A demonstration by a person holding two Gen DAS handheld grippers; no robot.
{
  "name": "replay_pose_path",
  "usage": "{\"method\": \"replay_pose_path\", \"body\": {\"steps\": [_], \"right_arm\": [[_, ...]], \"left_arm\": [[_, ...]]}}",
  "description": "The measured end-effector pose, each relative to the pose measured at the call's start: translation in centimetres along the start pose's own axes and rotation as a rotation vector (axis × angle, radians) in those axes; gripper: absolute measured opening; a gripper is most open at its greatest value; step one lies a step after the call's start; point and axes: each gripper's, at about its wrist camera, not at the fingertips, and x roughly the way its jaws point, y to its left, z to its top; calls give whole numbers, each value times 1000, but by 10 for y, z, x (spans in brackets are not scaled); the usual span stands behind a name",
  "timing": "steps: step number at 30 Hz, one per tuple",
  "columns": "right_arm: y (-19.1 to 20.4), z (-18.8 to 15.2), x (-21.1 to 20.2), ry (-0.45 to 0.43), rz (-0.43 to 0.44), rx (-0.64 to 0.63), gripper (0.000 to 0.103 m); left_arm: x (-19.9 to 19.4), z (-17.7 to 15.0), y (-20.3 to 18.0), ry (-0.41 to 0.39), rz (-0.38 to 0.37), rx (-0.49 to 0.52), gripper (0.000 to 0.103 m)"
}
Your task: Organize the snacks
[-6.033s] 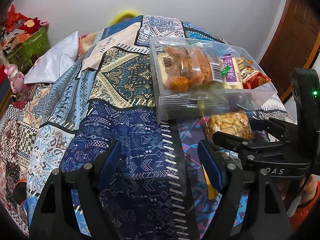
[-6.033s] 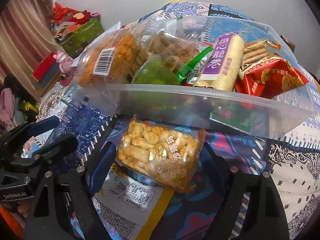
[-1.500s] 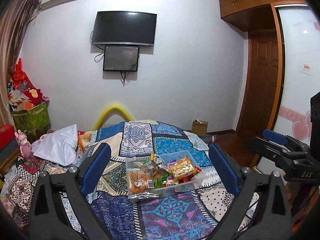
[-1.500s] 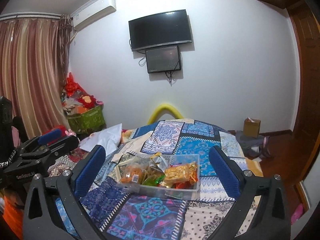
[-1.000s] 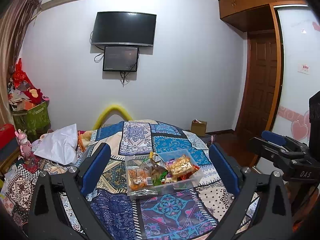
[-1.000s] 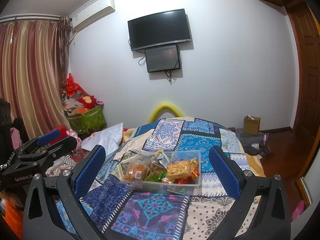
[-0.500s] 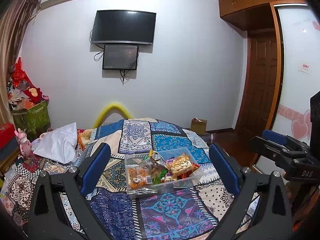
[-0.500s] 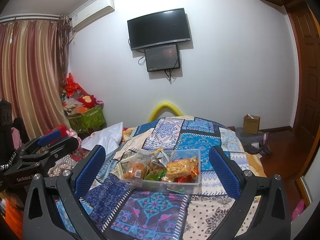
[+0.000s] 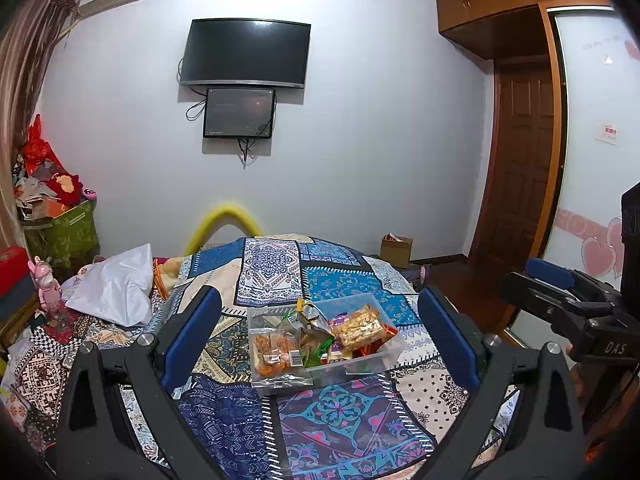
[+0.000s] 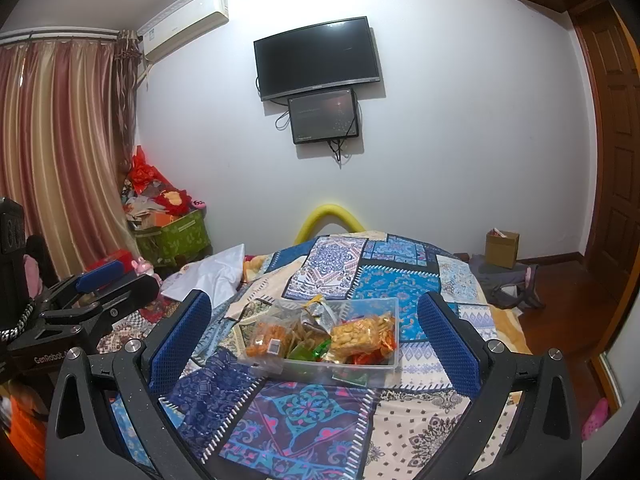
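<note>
A clear plastic bin [image 9: 382, 358] [image 10: 386, 368] full of snack packets sits on the patterned bedspread. A bag of golden crackers [image 9: 358, 326] [image 10: 360, 334] lies on top at the right, an orange snack bag [image 9: 276, 352] [image 10: 266, 340] at the left. My left gripper [image 9: 320, 344] is open and empty, held well back from the bin. My right gripper [image 10: 314, 346] is open and empty too, also well back. The right gripper [image 9: 572, 312] shows at the right of the left wrist view, and the left gripper [image 10: 80, 312] at the left of the right wrist view.
The patchwork bedspread [image 9: 340, 432] covers the bed. A white pillow [image 9: 116, 284] lies at the left. A green box of clutter [image 10: 172, 236] stands by the curtain. A TV [image 9: 244, 54] hangs on the far wall. A wooden door [image 9: 520, 160] and cardboard box [image 10: 502, 248] are at the right.
Six seconds ago both grippers were low at the bin, with a cracker bag outside it between the right fingers. That bag now lies in the bin; both grippers have pulled back and up.
</note>
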Motion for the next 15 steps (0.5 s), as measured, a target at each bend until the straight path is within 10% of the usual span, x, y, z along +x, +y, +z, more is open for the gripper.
{"method": "replay_pose_path", "body": {"steps": [15], "right_arm": [[0,0,-1,1,0,-3,103]], "left_arm": [[-2,-3,-4,-3,-11,16,100]]}}
